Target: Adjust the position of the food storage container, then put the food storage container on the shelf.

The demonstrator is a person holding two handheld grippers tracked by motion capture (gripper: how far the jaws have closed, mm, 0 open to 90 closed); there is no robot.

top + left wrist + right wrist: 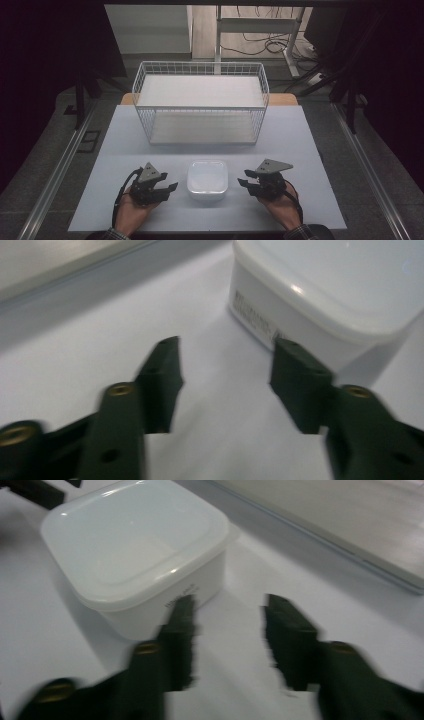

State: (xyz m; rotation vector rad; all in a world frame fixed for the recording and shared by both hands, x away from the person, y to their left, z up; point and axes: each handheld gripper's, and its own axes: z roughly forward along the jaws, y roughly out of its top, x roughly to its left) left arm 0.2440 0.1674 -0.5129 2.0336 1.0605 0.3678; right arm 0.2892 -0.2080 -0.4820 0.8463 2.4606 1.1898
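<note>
- A white plastic container with its lid on stands on the pale table, near the front edge and about in the middle between the two hands
- The left gripper is held at the left of the container, low over the table, and its jaws point to the right, toward the container
- In the left gripper view the two black jaws stand apart, about half open, with only bare table between them; the container is just beyond the right jaw, and I cannot tell if that jaw tip touches its wall
- The right gripper is at the right of the container, and its jaws point to the left, toward it
- In the right gripper view its jaws are also about half open and hold nothing; the container stands in front of the left jaw and a little to the side, and the gap between the jaws shows the table
- Some small printed text is on the side wall of the container, too blurred to read
- A white wire basket stands farther back on the table, well apart from the container and from both grippers
- The person's left hand and right hand come in from the bottom edge of the high view, each one around the body of its gripper
- Both gripper views are a little blurred at the jaws
</note>
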